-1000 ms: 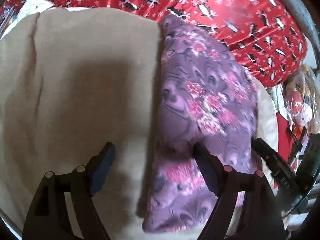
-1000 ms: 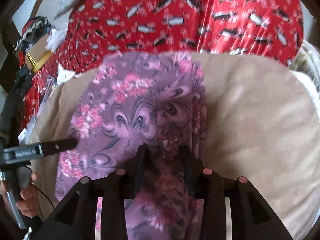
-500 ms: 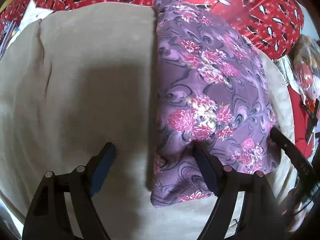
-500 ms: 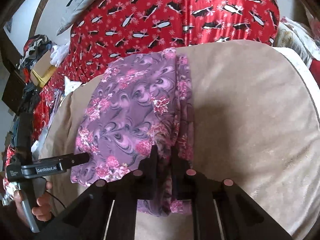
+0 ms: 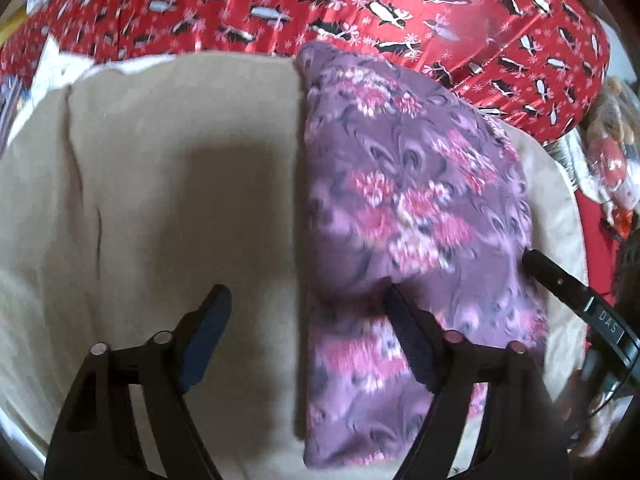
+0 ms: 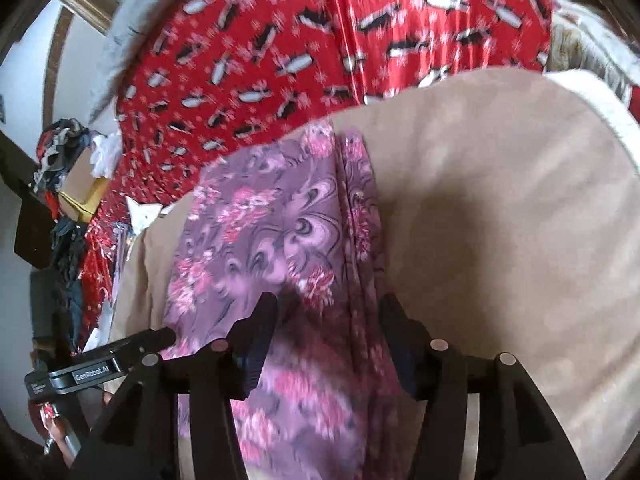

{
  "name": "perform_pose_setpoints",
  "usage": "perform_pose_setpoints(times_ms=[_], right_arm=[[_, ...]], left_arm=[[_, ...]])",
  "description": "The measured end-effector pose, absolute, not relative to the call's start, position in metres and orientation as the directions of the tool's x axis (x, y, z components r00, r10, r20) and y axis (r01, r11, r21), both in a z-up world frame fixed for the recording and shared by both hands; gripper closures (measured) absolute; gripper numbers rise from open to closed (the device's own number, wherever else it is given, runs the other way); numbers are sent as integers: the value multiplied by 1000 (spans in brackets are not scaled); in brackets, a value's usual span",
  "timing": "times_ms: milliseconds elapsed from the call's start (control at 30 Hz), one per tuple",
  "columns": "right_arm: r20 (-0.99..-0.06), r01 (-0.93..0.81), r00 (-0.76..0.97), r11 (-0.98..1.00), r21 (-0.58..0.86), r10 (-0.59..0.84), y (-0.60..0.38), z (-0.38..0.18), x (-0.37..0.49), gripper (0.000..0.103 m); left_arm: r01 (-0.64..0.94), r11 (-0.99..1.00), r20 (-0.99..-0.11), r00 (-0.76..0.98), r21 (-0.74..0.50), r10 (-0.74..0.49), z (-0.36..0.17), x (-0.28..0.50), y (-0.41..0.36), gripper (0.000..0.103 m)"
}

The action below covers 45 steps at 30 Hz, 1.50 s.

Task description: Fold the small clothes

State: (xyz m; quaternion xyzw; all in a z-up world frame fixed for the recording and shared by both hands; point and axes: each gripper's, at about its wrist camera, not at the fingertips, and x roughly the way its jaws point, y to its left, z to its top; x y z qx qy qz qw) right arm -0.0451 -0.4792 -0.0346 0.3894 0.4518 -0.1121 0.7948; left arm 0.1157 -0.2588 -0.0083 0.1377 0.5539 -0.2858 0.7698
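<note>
A purple floral garment [image 5: 404,208] lies folded lengthwise on a beige cushion [image 5: 168,184]; it also shows in the right wrist view [image 6: 276,236]. My left gripper [image 5: 308,308] is open and empty, its right finger over the garment's left edge and its left finger over bare cushion. My right gripper [image 6: 328,320] is open and empty, its jaws standing either side of the garment's folded right edge. The right gripper's finger [image 5: 560,280] shows at the garment's right side in the left wrist view. The left gripper's finger [image 6: 120,352] shows at its left side in the right wrist view.
A red cloth with black and white motifs [image 5: 360,8] covers the surface behind the cushion [image 6: 500,216]. Clutter with a cardboard box [image 6: 80,192] lies far left in the right wrist view. Packaged items [image 5: 612,152] sit at the right.
My right gripper has opened and let go of the garment's folded edge. The garment now lies flat. The left gripper stays open and has shifted slightly back.
</note>
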Motion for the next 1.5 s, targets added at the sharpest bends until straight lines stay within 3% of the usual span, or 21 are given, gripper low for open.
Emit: perform_pose_setpoints(times_ms=[33, 133, 233, 433, 500, 567, 600, 833, 900, 933, 967, 1067, 1233, 1400, 1500], right_arm=[[-802, 507, 575, 699, 504, 162, -476, -31, -41, 89], [-793, 485, 600, 741, 464, 104, -474, -25, -43, 101], [-824, 512, 548, 723, 463, 140, -480, -44, -43, 101], [-788, 494, 595, 700, 516, 161, -494, -30, -45, 94], [-772, 509, 616, 670, 541, 156, -506, -26, -44, 84], [-761, 526, 629, 634, 567, 158, -516, -27, -41, 41], [-761, 543, 633, 620, 567, 141, -520, -28, -39, 36], [-777, 568, 592, 575, 590, 212, -526, -58, 6, 35], [-778, 541, 595, 614, 574, 203, -518, -56, 16, 58], [-779, 519, 605, 659, 544, 166, -514, -48, 18, 76], [-780, 506, 610, 687, 521, 142, -511, -43, 18, 88], [-801, 518, 593, 721, 459, 83, -515, -47, 13, 91], [-796, 538, 594, 678, 501, 117, -523, -60, 8, 90], [-766, 543, 623, 619, 568, 156, -526, -53, -12, 82], [-779, 553, 606, 617, 560, 164, -522, -50, -23, 58]], left_arm=[[607, 787, -927, 226, -106, -299, -7, 114, -262, 53], [642, 760, -920, 231, -100, -316, -8, 112, -272, 72], [657, 751, -918, 252, -70, -307, -12, 106, -277, 74], [666, 735, -920, 196, -128, -338, -10, 116, -271, 74], [647, 743, -913, 181, -169, -365, -3, 132, -263, 74], [632, 747, -915, 144, -209, -377, -3, 152, -260, 67], [619, 749, -919, 110, -234, -378, -6, 164, -259, 65], [562, 700, -879, -109, -440, -465, -25, 192, -285, 61], [571, 694, -876, -101, -439, -471, -26, 184, -294, 58], [596, 691, -885, -72, -409, -461, -25, 181, -299, 58], [608, 691, -889, -55, -392, -455, -25, 180, -301, 59], [596, 710, -892, -24, -376, -452, -31, 179, -305, 61], [651, 710, -912, 68, -267, -405, -25, 163, -313, 61], [633, 724, -915, 61, -274, -399, -24, 164, -309, 61], [641, 720, -916, 62, -267, -395, -20, 158, -301, 61]])
